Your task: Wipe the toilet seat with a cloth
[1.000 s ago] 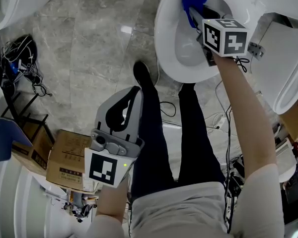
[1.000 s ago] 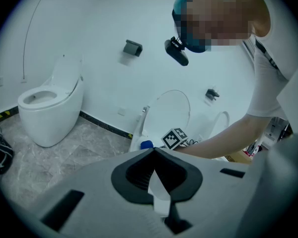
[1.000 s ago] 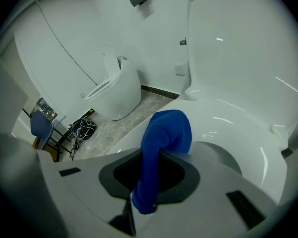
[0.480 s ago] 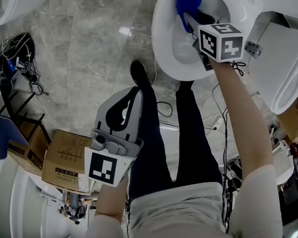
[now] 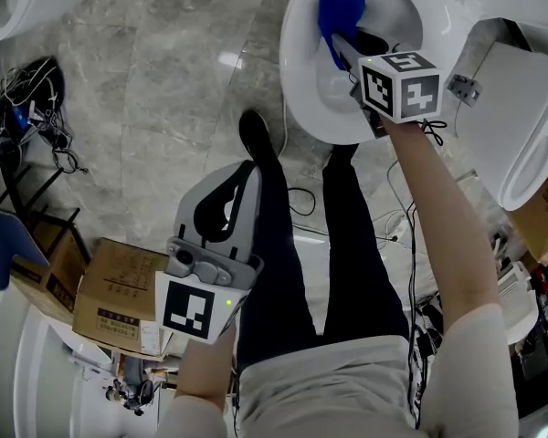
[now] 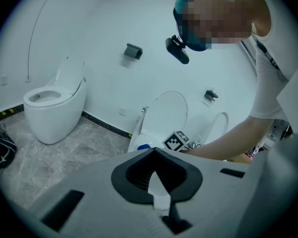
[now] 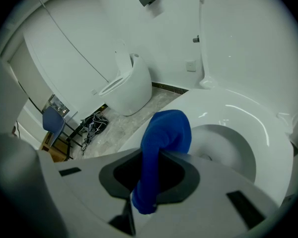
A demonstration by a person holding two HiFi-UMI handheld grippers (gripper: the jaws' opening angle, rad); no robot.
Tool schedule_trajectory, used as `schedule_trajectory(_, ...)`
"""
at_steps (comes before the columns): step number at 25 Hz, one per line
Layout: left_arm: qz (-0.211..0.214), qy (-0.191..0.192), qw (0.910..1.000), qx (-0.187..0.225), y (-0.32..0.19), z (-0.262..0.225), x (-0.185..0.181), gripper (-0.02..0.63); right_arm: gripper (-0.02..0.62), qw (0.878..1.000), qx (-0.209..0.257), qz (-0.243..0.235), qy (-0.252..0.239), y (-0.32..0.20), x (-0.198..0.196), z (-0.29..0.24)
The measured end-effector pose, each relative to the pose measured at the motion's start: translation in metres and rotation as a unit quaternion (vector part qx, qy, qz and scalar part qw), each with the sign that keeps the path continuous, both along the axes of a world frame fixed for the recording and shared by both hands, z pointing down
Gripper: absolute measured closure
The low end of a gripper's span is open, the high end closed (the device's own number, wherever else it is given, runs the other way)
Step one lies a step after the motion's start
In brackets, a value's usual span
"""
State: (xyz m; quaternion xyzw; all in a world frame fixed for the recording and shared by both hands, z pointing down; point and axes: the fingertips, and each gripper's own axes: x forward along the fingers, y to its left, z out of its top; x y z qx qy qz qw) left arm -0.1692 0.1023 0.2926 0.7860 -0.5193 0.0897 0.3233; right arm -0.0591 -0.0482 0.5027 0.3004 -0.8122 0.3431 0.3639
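Mid-wipe, the right gripper [image 5: 342, 44], clamped on the blue cloth [image 5: 340, 9], holds it on the toilet seat [image 5: 297, 62] at its far-left rim, the near rim probably next, while the left gripper [image 5: 247, 176] hangs closed and empty.

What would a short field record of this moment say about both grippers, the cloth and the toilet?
right gripper: shut on the blue cloth
blue cloth: bunched beyond the jaws, at the toilet seat, by the bowl opening
left gripper: shut, empty, held low and well away from the toilet seat
lid: raised
floor: cardboard box at the person's left
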Motion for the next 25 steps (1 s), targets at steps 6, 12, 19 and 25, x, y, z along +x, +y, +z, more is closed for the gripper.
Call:
schedule_trajectory(6, -0.008, 0.001, 1.0000, 0.001, 0.010, -0.001, -0.003, 0.601, 0.541, 1.000, -0.008, -0.003, -0.007, 0.017, -0.004, 0.001)
schedule_trajectory(12, -0.014, -0.002, 0.9999, -0.005, 0.021, 0.002, -0.011, 0.601, 0.541, 1.000, -0.013, -0.010, -0.012, 0.033, -0.012, 0.002)
schedule_trajectory(19, -0.009, -0.004, 0.9999, -0.008, 0.025, 0.003, -0.009, 0.601, 0.541, 0.999, -0.026, -0.015, -0.018, 0.054, -0.018, 0.003)
schedule_trajectory(25, -0.002, -0.015, 0.9999, 0.002, 0.021, 0.002, -0.006, 0.601, 0.541, 0.998, -0.038, -0.043, -0.029, 0.078, -0.020, -0.002)
